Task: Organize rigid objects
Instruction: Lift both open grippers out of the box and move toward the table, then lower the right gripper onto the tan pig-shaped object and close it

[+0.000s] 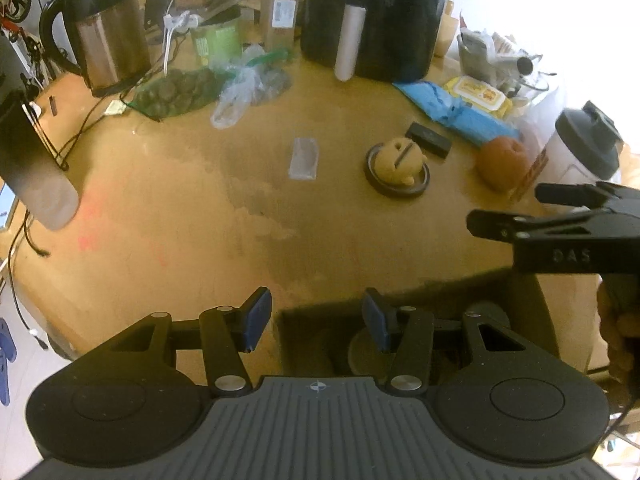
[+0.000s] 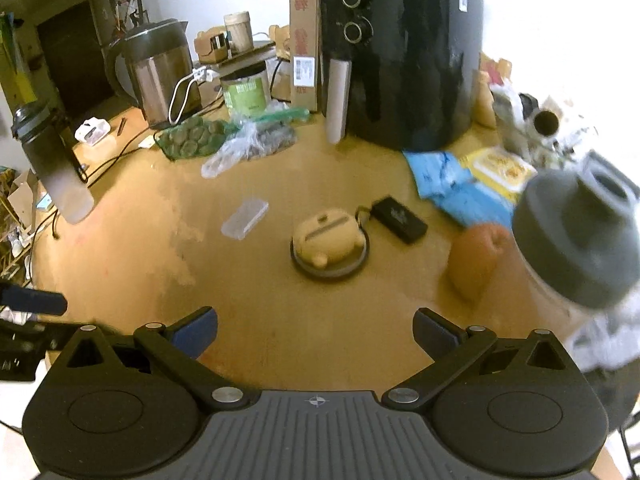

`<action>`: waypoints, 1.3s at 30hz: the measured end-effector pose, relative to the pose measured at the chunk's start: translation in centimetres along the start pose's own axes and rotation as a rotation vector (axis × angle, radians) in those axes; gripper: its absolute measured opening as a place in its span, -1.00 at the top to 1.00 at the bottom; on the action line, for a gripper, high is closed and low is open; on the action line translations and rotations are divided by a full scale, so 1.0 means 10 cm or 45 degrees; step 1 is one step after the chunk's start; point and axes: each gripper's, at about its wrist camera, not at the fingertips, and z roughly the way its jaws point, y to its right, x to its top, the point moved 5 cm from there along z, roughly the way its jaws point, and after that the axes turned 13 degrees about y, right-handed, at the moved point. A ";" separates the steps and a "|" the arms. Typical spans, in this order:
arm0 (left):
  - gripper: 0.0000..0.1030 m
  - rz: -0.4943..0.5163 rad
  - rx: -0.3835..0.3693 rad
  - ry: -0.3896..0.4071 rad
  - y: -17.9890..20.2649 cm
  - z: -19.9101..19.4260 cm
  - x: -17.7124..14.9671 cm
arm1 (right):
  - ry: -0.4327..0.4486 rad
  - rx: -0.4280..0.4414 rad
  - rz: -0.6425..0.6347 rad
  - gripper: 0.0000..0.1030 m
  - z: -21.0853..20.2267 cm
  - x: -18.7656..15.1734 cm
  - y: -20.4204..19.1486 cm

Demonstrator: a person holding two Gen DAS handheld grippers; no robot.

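wooden table (image 1: 168, 208) carries loose items: clear case (image 1: 304, 159), black box (image 1: 429, 141), figurine (image 1: 398, 161). left gripper (image 1: 316, 322) and right gripper (image 2: 315, 330) hover with jaws apart, holding nothing, likely staged for a pick.

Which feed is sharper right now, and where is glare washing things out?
Left wrist view: sharp; the clear case and kettle read cleanly, but window glare whitens the upper right behind the shaker bottle. Right wrist view: motion-blurred, worst on the shaker bottle and orange; the same glare burns out its upper right corner.
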 end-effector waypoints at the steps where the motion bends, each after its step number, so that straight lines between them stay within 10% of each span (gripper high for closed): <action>1: 0.04 -0.001 0.001 0.009 -0.02 0.00 0.05 | 0.001 0.004 -0.008 -1.00 0.05 0.05 -0.01; 13: 0.04 -0.001 0.019 0.115 -0.30 0.04 0.58 | -0.019 -0.003 0.006 -1.00 0.52 0.43 -0.02; 39: 0.04 -0.072 0.003 -0.052 -0.57 0.39 0.25 | -0.294 0.087 0.250 -0.86 1.39 0.14 0.14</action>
